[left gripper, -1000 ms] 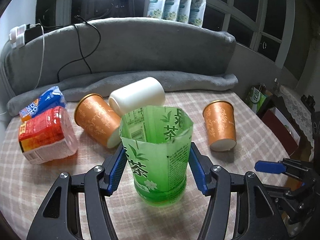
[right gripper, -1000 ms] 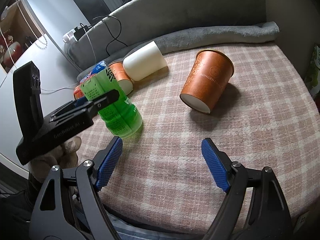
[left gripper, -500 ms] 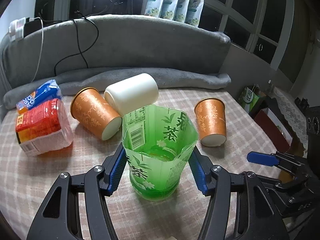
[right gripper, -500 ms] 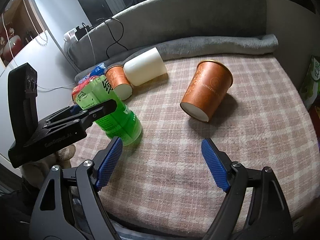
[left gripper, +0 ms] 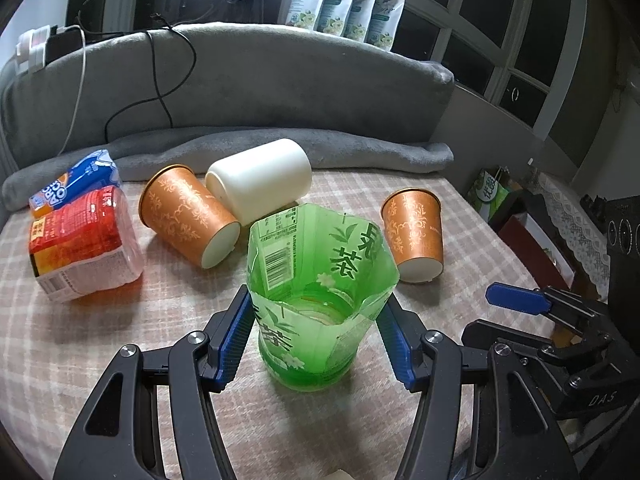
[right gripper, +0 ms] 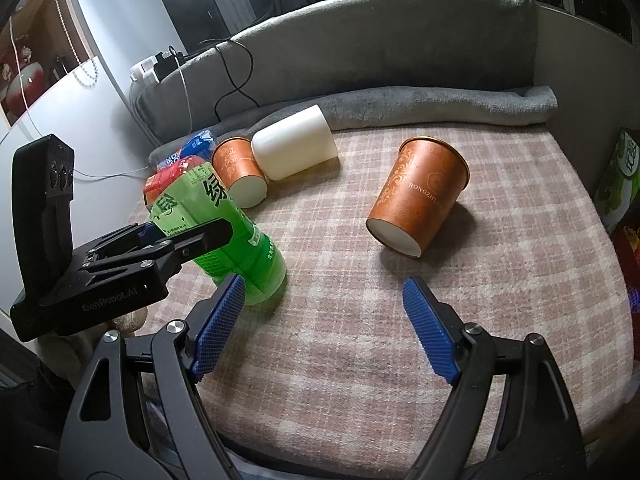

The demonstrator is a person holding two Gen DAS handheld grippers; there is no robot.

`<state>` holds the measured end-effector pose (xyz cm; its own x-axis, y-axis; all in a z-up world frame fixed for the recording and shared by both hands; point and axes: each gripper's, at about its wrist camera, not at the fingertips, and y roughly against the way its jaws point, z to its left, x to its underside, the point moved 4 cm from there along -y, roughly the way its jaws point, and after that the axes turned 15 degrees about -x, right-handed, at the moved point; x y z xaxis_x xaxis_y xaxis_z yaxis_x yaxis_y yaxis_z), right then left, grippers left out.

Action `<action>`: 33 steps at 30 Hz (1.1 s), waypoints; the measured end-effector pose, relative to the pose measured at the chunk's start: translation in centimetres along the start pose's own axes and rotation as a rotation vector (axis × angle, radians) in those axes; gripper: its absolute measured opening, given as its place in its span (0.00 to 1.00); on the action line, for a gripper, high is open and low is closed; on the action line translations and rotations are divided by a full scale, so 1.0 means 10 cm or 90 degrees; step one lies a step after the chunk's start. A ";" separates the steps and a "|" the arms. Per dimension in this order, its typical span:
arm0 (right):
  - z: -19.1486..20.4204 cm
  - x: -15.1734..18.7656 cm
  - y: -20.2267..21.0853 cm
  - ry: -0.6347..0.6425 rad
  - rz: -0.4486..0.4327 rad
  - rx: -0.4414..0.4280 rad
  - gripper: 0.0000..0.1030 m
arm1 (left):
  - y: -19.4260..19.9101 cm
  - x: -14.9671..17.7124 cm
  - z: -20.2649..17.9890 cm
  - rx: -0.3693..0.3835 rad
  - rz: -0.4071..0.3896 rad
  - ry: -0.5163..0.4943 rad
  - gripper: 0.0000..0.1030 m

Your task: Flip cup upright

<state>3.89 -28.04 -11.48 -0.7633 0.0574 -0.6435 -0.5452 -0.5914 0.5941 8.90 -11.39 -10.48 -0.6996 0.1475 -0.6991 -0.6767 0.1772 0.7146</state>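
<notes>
Green cup point(left gripper: 316, 300), mouth up, between left gripper point(left gripper: 316, 336) pads.
Pads pinched its walls, base on cloth point(left gripper: 80, 340); right gripper point(right gripper: 326, 328) gaped empty, further off.

Left wrist cam: low over the checked pink-beige tablecloth point(left gripper: 80, 344), facing the grey upholstered sofa back point(left gripper: 280, 80), very close to the cut-open green plastic bottle cup point(left gripper: 316, 300). Right wrist cam: higher, further right, angled left across the same cloth point(right gripper: 360, 340). Both share the green cup point(right gripper: 236, 248), lying white cylindrical cup point(left gripper: 260, 180) point(right gripper: 294, 148), and sofa back point(right gripper: 380, 40).
</notes>
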 end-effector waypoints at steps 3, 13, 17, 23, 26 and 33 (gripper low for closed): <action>0.02 0.00 0.01 0.003 -0.002 0.001 0.81 | 0.01 0.00 0.02 0.004 0.005 0.000 0.58; 0.08 -0.08 0.03 0.014 -0.013 0.006 0.81 | 0.09 0.07 0.08 0.021 0.014 -0.007 0.74; 0.12 -0.11 0.04 0.020 -0.020 0.007 0.81 | 0.12 0.11 0.07 0.025 0.017 -0.019 0.75; 0.17 -0.16 0.08 0.032 -0.036 0.023 0.81 | 0.22 0.16 0.12 0.033 0.015 -0.013 0.75; 0.22 -0.20 0.11 0.047 -0.052 0.042 0.81 | 0.32 0.20 0.17 0.029 0.003 -0.014 0.75; 0.31 -0.27 0.19 0.082 -0.087 0.088 0.84 | 0.67 0.16 0.45 -0.055 -0.084 0.015 0.75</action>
<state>3.86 -26.83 -7.10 -0.6335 0.0217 -0.7735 -0.6897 -0.4689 0.5517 4.32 -5.60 -6.92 -0.6080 0.1054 -0.7869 -0.7794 0.1092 0.6169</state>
